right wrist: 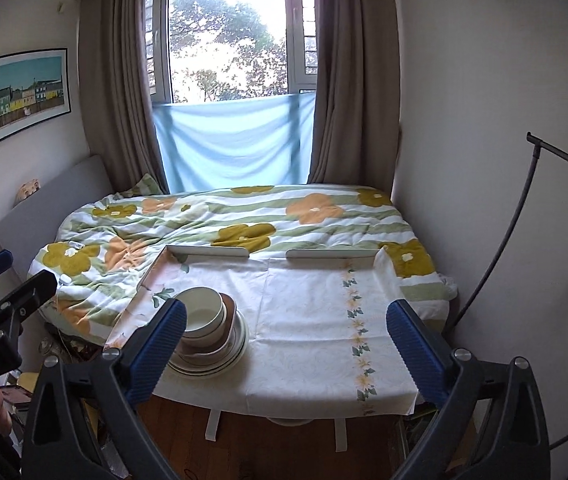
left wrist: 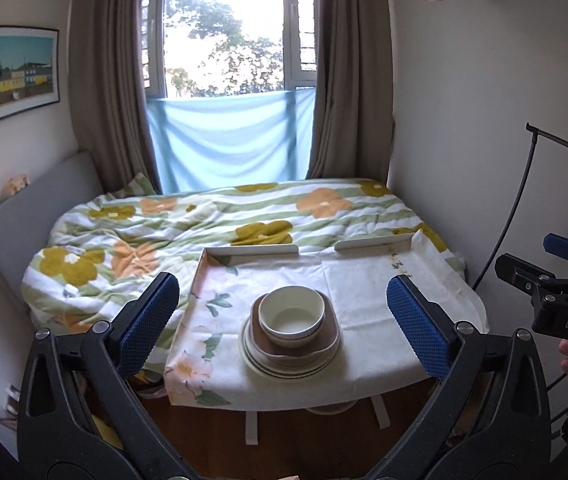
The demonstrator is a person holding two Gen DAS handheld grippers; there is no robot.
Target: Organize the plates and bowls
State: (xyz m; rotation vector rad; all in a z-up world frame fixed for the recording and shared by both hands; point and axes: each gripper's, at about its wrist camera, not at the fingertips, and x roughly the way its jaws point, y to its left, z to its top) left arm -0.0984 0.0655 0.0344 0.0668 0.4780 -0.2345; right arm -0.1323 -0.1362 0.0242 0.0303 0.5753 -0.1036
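Both the left gripper (left wrist: 283,316) and right gripper (right wrist: 286,340) hang wide open and empty, the cream bowl (left wrist: 292,312) nested atop stacked plates (left wrist: 290,362) at the table's (left wrist: 384,300) seven o'clock, tidily consolidated.

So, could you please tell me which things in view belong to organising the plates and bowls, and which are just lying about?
Part of the job:
- white bowl, top of the stack
- brown square dish under it
- round plates at the bottom
- table they stand on

Just lying about:
- floral duvet
- framed picture
- curtains
- blue cloth across the window
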